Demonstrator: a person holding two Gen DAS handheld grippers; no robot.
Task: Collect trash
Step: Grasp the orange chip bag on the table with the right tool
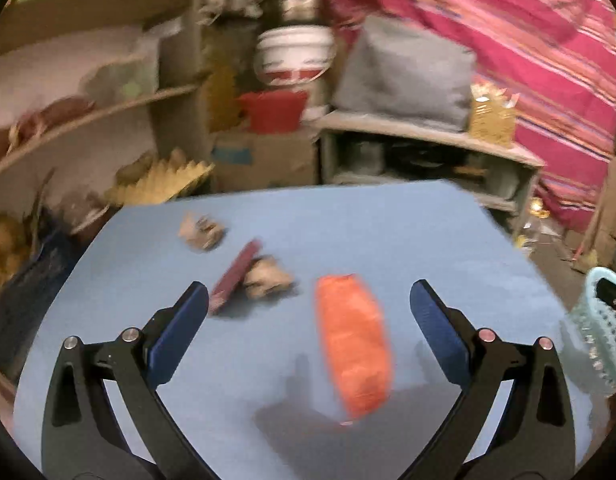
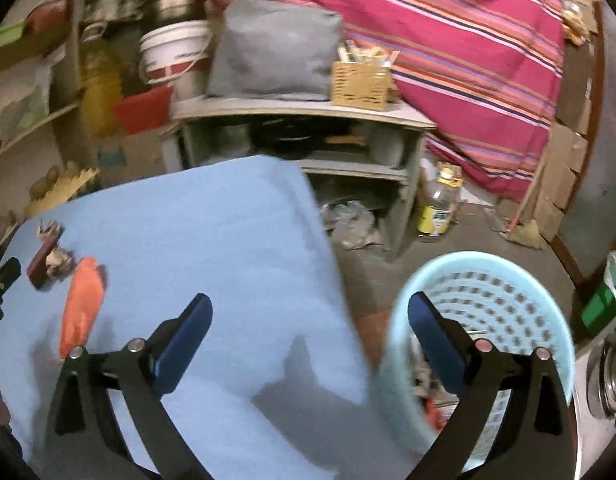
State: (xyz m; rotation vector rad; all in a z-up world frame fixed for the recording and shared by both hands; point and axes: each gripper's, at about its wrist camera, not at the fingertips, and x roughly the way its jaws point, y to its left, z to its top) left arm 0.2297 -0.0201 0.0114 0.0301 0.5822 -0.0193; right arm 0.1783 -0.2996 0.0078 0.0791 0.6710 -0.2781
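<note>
Left gripper hangs wide open over the blue table, empty, with the orange wrapper lying between its fingers, likely the next pickup. Two crumpled scraps and a maroon packet wait beyond. Right gripper gapes empty beside the pale-blue basket, probably where trash goes.

On my left view the near blue tabletop is bare to the right of the orange wrapper; the maroon packet and two crumpled scraps crowd the left middle. My right view shows open cloth ahead, and the pale blue basket standing past the table's right edge, its mouth unobstructed.
</note>
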